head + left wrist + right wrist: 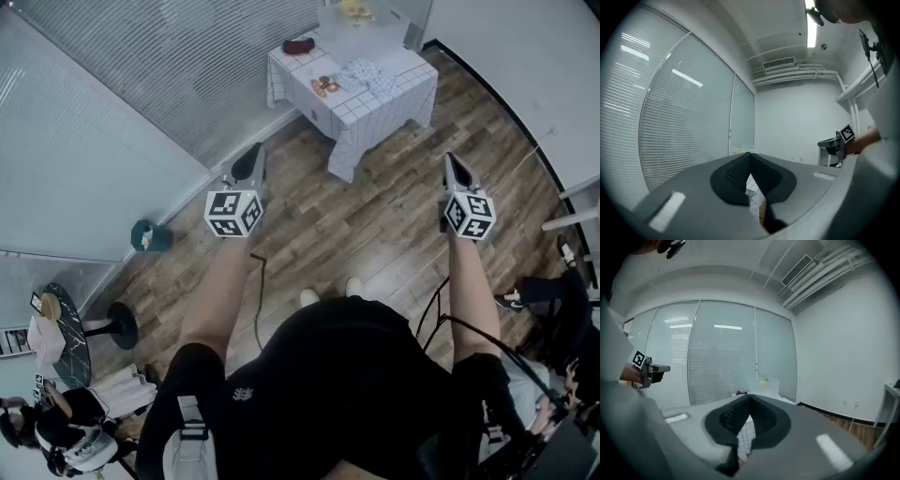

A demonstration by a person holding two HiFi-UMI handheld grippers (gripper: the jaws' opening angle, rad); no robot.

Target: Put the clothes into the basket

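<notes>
Far ahead stands a small table (375, 108) under a white checked cloth. On it lie a dark red garment (299, 45), a pale blue-white crumpled cloth (362, 73) and a small orange-brown item (325, 86). A clear basket (361, 26) with something yellow inside stands at the table's back. My left gripper (251, 161) and right gripper (454, 169) are held out level above the wooden floor, well short of the table. Both are shut, their pads meeting with nothing between them. The left gripper (749, 155) and the right gripper (749, 397) each show the checked cloth below their jaws.
A glass wall with blinds (141, 84) runs along the left. A teal object (150, 236) sits on the floor by it, and a round black stand base (122, 325) lies nearer. People sit at the lower left and right edges. A white table leg (577, 220) shows at the right.
</notes>
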